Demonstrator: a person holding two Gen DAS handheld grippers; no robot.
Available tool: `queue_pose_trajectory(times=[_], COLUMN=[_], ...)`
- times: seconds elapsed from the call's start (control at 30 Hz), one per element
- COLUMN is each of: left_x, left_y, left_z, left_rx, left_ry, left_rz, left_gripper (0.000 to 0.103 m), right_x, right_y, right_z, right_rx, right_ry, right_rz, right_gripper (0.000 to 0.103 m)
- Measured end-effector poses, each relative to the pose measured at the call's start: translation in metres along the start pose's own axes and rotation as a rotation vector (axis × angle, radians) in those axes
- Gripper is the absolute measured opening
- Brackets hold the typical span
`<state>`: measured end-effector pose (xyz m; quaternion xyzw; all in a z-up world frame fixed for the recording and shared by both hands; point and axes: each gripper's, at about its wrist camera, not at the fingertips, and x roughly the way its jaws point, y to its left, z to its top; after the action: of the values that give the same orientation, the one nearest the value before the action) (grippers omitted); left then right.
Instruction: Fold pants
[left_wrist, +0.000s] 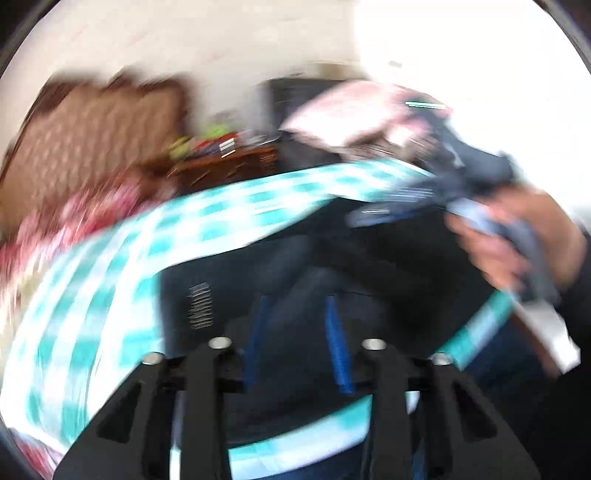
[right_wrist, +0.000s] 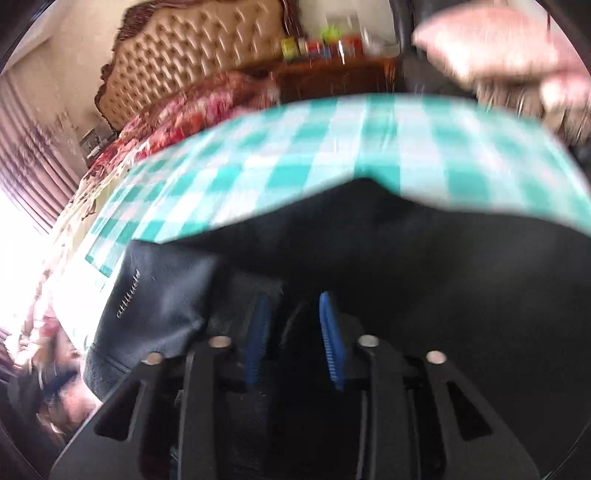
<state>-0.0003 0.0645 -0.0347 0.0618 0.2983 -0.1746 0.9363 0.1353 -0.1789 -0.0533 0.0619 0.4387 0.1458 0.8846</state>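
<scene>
Both views are motion-blurred. The dark pants (left_wrist: 332, 258) fill the lower centre of each frame, lying on a teal checked cloth (left_wrist: 110, 277). The left gripper (left_wrist: 295, 343) is narrowly parted over them; whether its 2 pads press fabric cannot be told. The right gripper (right_wrist: 295, 339) stands partly open, gripping nothing.

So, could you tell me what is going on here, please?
A person is folding dark pants on a bed covered by a teal checked cloth, with a two-finger gripper in each hand. The right gripper is over the pants beside the printed word, its jaws apart with nothing clearly clamped. The left gripper is over the same fabric; blur hides any grip. A hand shows nearby.
</scene>
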Motion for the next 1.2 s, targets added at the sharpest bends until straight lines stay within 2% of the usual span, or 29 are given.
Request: queue_pose_trajectory(times=[0.07, 0.13, 0.17, 0.23, 0.3, 0.33, 0.37, 0.4, 0.47, 0.53, 0.57, 0.6, 0.63, 0.67, 0.7, 0.77, 0.8, 0.83, 0.93, 0.97, 1.03, 1.1, 1.13, 1.17, 1.2], left_x=[0.012, 0.023, 0.038, 0.057, 0.082, 0.087, 0.078, 0.069, 0.046, 0.027, 0.019, 0.019, 0.018, 0.020, 0.025, 0.037, 0.041, 0.043, 0.033, 0.034, 0.044, 0.041, 0.035, 0.026, 0.018], left_y=[0.038, 0.049, 0.051, 0.056, 0.062, 0.058, 0.046, 0.031, -0.003, -0.047, -0.073, -0.090, -0.104, -0.117, -0.127, -0.135, -0.139, -0.138, -0.137, -0.138, -0.139, -0.139, -0.134, -0.125, -0.110], left_z=[0.012, 0.022, 0.032, 0.045, 0.057, 0.060, 0.061, 0.061, 0.051, 0.026, 0.007, -0.006, -0.018, -0.028, -0.037, -0.047, -0.051, -0.051, -0.040, -0.039, -0.044, -0.047, -0.042, -0.033, -0.021], left_rx=[-0.102, -0.068, -0.012, 0.010, -0.011, -0.005, 0.021, 0.047, 0.124, 0.275, 0.372, 0.437, 0.495, 0.536, 0.556, 0.568, 0.595, 0.603, 0.581, 0.586, 0.587, 0.565, 0.519, 0.439, 0.329], left_ry=[0.011, 0.028, 0.056, 0.074, 0.140, 0.165, 0.139, 0.115, 0.055, 0.015, 0.013, 0.022, 0.027, 0.030, 0.041, 0.061, 0.057, 0.051, 0.014, 0.025, 0.074, 0.078, 0.081, 0.073, 0.058], left_rz=[0.025, 0.040, 0.005, -0.055, -0.173, -0.174, -0.174, -0.219, -0.295, -0.254, -0.207, -0.171, -0.136, -0.105, -0.086, -0.048, 0.031, 0.069, 0.074, 0.067, 0.045, 0.024, -0.021, -0.086, -0.133], left_gripper=[0.018, 0.019, 0.023, 0.053, 0.056, 0.053, 0.053, 0.053, 0.053, 0.057, 0.057, 0.057, 0.057, 0.057, 0.057, 0.056, 0.034, 0.028, 0.026, 0.026, 0.030, 0.035, 0.039, 0.039, 0.039], right_x=[-0.011, -0.008, -0.004, 0.010, 0.022, 0.031, 0.039, 0.044, 0.057, 0.065, 0.068, 0.071, 0.071, 0.072, 0.073, 0.074, 0.073, 0.070, 0.054, 0.053, 0.060, 0.068, 0.067, 0.060, 0.051], right_y=[0.019, 0.026, 0.022, 0.003, -0.023, -0.034, -0.041, -0.044, -0.051, -0.046, -0.041, -0.035, -0.031, -0.028, -0.025, -0.025, -0.025, -0.026, -0.018, -0.014, -0.012, -0.018, -0.021, -0.021, -0.016], right_z=[-0.007, -0.015, -0.016, -0.012, -0.009, -0.005, -0.002, -0.001, 0.003, 0.004, 0.006, 0.006, 0.005, 0.006, 0.007, 0.008, 0.010, 0.013, 0.026, 0.028, 0.025, 0.017, 0.013, 0.012, 0.011], right_rx=[-0.034, -0.034, -0.010, 0.090, 0.208, 0.233, 0.235, 0.243, 0.280, 0.260, 0.237, 0.213, 0.204, 0.188, 0.171, 0.162, 0.160, 0.162, 0.136, 0.119, 0.111, 0.124, 0.133, 0.126, 0.092], right_ry=[-0.025, -0.009, 0.011, 0.066, 0.118, 0.142, 0.161, 0.168, 0.201, 0.212, 0.216, 0.230, 0.234, 0.229, 0.230, 0.230, 0.227, 0.217, 0.163, 0.155, 0.182, 0.202, 0.202, 0.176, 0.139], right_rz=[0.027, -0.014, -0.033, -0.001, 0.089, 0.120, 0.121, 0.128, 0.199, 0.201, 0.207, 0.221, 0.219, 0.202, 0.193, 0.179, 0.184, 0.194, 0.221, 0.212, 0.177, 0.138, 0.129, 0.081, 0.009], right_gripper=[0.054, 0.063, 0.063, 0.063, 0.063, 0.063, 0.063, 0.063, 0.063, 0.060, 0.056, 0.043, 0.035, 0.034, 0.026, 0.019, 0.012, 0.011, 0.010, 0.010, 0.010, 0.013, 0.020, 0.025, 0.037])
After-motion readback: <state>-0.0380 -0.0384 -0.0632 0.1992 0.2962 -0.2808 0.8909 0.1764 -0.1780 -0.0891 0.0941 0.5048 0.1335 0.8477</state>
